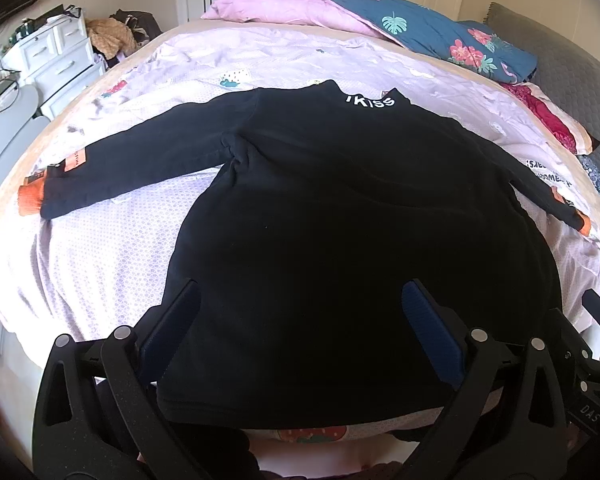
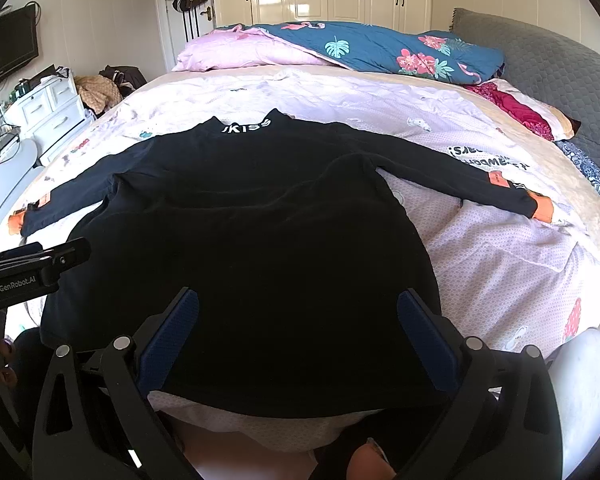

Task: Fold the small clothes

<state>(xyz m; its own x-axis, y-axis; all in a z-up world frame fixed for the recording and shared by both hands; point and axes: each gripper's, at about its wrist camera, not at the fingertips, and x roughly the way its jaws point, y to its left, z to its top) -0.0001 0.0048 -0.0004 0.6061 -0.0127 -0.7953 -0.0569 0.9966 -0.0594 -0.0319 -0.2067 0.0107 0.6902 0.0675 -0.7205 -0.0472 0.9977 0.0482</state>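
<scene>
**Black top laid flat, both grippers poised over the hem**

While the small black long-sleeved top with white lettering on its collar (image 1: 320,208) lies spread on the bed's pale lilac patterned sheet (image 1: 100,248), both tools hang over its near edge and nothing is gripped yet. Collar is at the far end, hem is nearest us, and the two sleeves with orange cuffs run straight out to either side.

Left gripper (image 1: 300,320) has its blue-padded fingers wide apart, angled down over the left part of the hem with only dark cloth showing between them. Right gripper (image 2: 298,320) is the same story: fingers fully apart over the right part of the hem, no pinch. From the right wrist view the left tool sits just beside it, at the left edge of the garment.

Now, how will this one handle? It looks like soft, fleecy knit: light, limp, with no stiffness at all, so it should drape and sag from wherever it is lifted. Not fragile, not slippery; the ribbed pads should bite well. The risk, I'd say, is catching the sheet along with it, since both lie flat together.

Best holds, by my reckoning: a thin pinch at the hem corners, or at each cuff (image 2: 542,206) to swing the sleeves in across the body first.
</scene>
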